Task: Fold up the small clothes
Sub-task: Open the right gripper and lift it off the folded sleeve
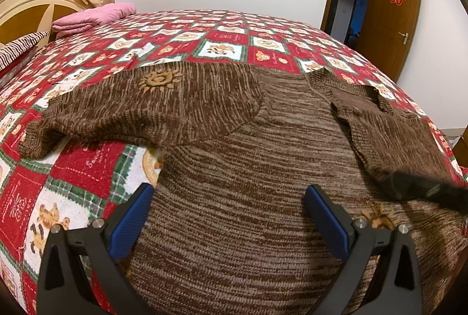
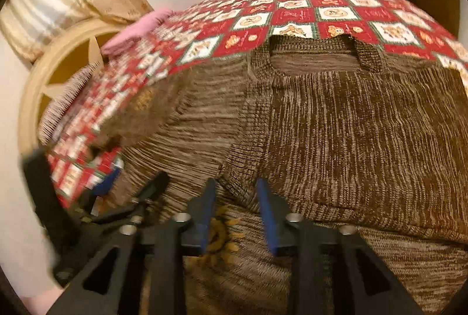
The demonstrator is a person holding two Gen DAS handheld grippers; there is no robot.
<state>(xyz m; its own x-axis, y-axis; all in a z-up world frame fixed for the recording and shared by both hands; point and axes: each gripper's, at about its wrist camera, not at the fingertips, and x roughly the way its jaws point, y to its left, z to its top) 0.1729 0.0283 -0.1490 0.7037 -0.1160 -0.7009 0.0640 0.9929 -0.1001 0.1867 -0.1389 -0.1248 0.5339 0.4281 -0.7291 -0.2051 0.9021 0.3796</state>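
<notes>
A small brown knit sweater lies flat on the bed. Its left sleeve stretches out to the left, and its right sleeve is folded in over the body. My left gripper is open and empty, its blue pads just above the sweater's lower body. In the right wrist view the sweater fills the frame, with the collar at the far edge. My right gripper is open with a narrow gap, over the cuff edge of the folded sleeve. It holds nothing. The left gripper shows blurred at the left.
The bed has a red, white and green patchwork cover. A folded pink blanket and a striped pillow lie by the headboard. An open wooden door is at the right.
</notes>
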